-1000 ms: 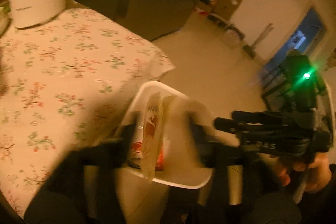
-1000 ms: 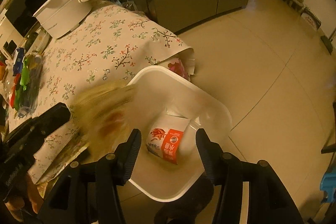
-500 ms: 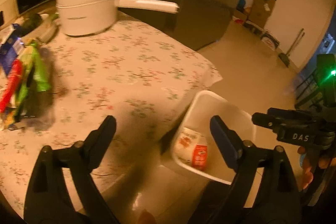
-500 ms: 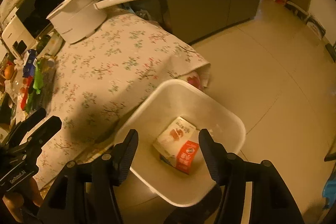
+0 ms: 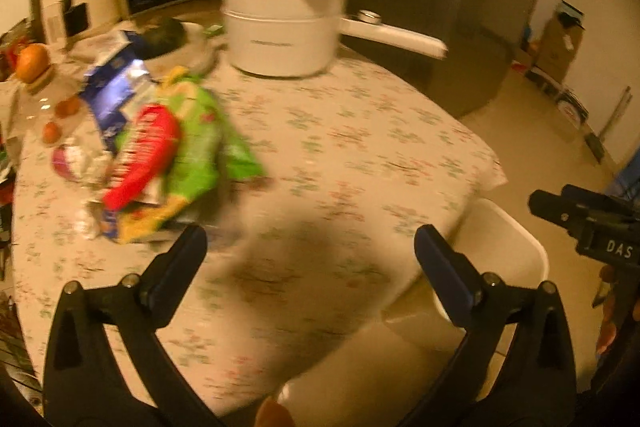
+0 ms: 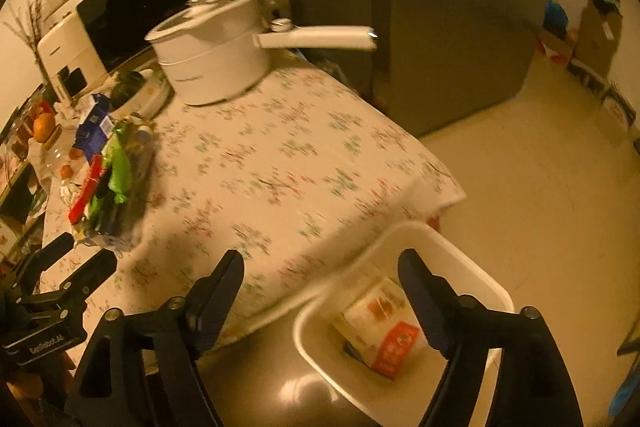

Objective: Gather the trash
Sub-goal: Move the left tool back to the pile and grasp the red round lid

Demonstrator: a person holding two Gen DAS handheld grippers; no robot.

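A heap of crumpled wrappers point(image 5: 160, 151), green, red and blue, lies on the left part of the flowered tablecloth point(image 5: 340, 147); in the right wrist view the same wrappers point(image 6: 108, 179) are at the left. A white bin point(image 6: 404, 331) stands on the floor at the table's near corner with a white and orange packet point(image 6: 384, 327) inside. My left gripper point(image 5: 310, 239) hangs over the table with its jaws opening wide and nothing between them. My right gripper point(image 6: 320, 271) hovers above the bin's edge, jaws opening, empty.
A white lidded pot point(image 5: 284, 27) with a long handle stands at the table's far side. Oranges point(image 5: 32, 63) and boxes crowd the far left. A tall dark fridge point(image 6: 420, 7) stands behind, with cardboard boxes point(image 6: 596, 27) along the far wall.
Both grippers have let their wrappers drop into the bin and swung up and left toward the table. The jaws of both stand wider than before.
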